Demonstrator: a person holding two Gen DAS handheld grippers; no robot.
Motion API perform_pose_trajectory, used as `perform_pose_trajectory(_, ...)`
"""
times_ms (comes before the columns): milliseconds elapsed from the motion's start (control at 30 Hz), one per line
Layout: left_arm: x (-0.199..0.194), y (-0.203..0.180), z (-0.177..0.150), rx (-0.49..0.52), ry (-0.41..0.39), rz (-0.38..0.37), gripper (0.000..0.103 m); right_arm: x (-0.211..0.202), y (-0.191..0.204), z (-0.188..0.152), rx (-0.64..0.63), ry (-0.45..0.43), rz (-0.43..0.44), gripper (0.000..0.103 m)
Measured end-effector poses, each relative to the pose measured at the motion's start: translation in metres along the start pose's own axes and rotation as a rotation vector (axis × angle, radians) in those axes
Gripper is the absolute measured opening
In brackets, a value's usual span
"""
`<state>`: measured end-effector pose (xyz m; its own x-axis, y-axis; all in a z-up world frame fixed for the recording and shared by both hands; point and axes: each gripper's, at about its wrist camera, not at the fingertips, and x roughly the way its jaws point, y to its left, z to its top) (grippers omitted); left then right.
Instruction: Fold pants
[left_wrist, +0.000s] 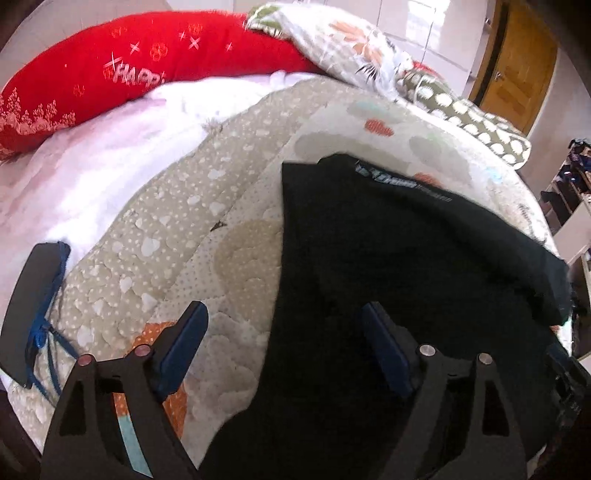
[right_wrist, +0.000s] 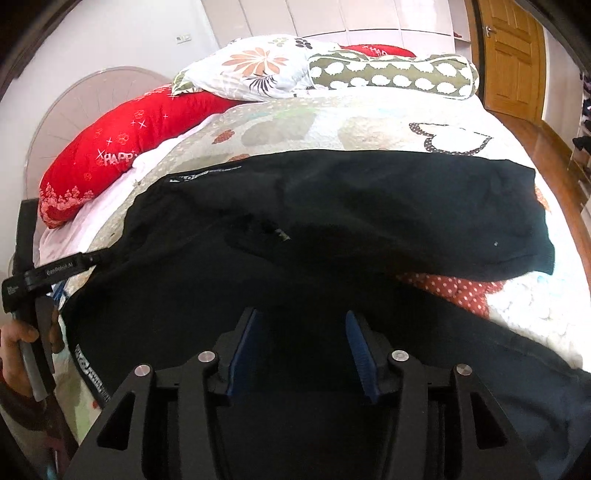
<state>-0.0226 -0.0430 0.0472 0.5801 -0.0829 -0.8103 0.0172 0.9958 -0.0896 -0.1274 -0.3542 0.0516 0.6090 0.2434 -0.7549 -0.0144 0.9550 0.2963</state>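
Note:
Black pants (left_wrist: 399, 258) lie spread on the patterned quilt (left_wrist: 192, 236), with one part folded over toward the far side; they also fill the middle of the right wrist view (right_wrist: 351, 214). My left gripper (left_wrist: 280, 321) is open and empty, above the pants' near left edge, one finger over the quilt and one over the black cloth. My right gripper (right_wrist: 301, 325) is open and empty, low over the near part of the pants. The left gripper's body (right_wrist: 37, 277) shows at the left edge of the right wrist view, held by a hand.
A red bolster (right_wrist: 122, 147), a floral pillow (right_wrist: 258, 66) and an olive spotted bolster (right_wrist: 391, 74) lie at the head of the bed. A black flat object with a blue cord (left_wrist: 33, 302) lies at the left. A wooden door (right_wrist: 513, 55) stands at the right.

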Motion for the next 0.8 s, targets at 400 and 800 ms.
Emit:
perform_pose_trajectory(400, 0.01, -0.025, -0.008, 0.047, 0.035, -0.031, 0.087, 0.009, 0.012, -0.009, -0.003, 0.029, 0.028, 0.06)
perform_pose_trajectory(800, 0.013, -0.023, 0.011, 0.1, 0.045, -0.023, 0.087, -0.017, 0.005, 0.038, -0.081, -0.048, 0.082, 0.068)
